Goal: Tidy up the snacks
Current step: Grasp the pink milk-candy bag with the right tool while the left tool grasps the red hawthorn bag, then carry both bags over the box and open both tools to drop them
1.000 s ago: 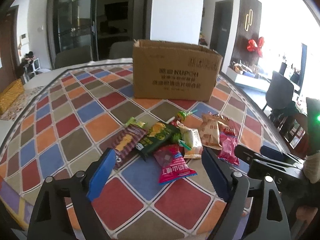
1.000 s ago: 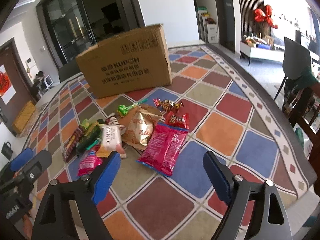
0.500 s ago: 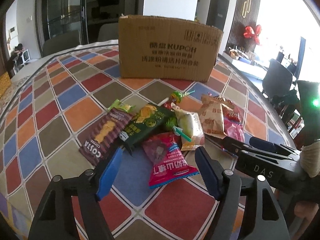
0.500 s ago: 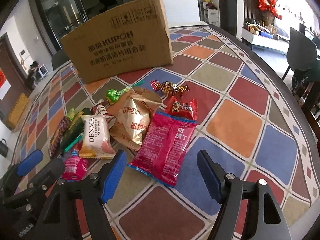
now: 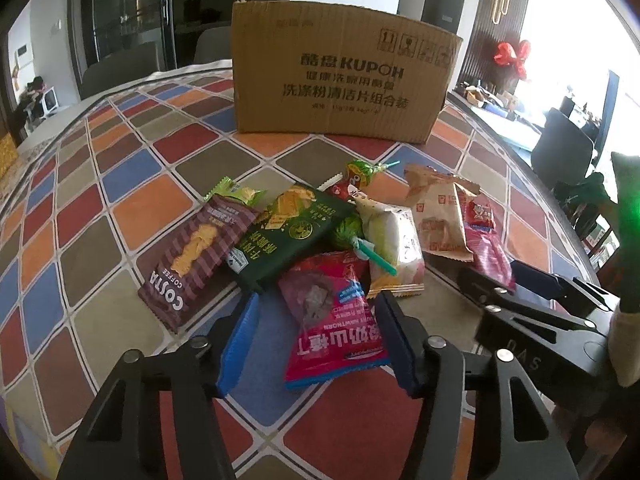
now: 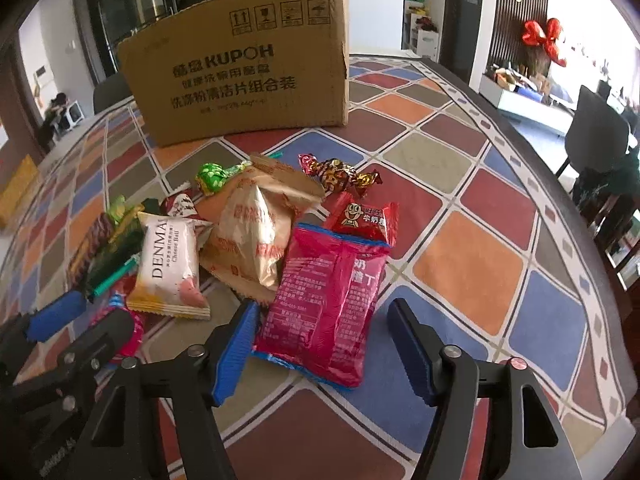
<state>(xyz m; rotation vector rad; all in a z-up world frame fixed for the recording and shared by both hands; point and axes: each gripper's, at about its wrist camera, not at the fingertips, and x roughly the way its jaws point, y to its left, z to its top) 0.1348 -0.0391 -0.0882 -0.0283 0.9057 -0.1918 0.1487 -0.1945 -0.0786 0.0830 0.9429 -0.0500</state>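
Snacks sit in one loose heap mid-desk (image 5: 120,168), just in front of the cardboard box (image 5: 344,80), prob. the bin they're meant to go into, so the pile lies w/in easy reach of both claws. Left claw (image 5: 316,340) is over the near edge of the heap, straddling the small pink hawthorn pack (image 5: 336,320); jaws have just been closing, now abt half open, pads not pressing yet, so nothing gripped. Right claw (image 6: 324,344) does the same w/ the big magenta pack (image 6: 328,300), which lies flat btw its blue pads; also closing, half open, no hold. Each claw takes the nearest pack on its own side, likely so they don't cross. Brown Costa pack (image 5: 196,256) & white Denmas pack (image 6: 168,268) lie untouched.
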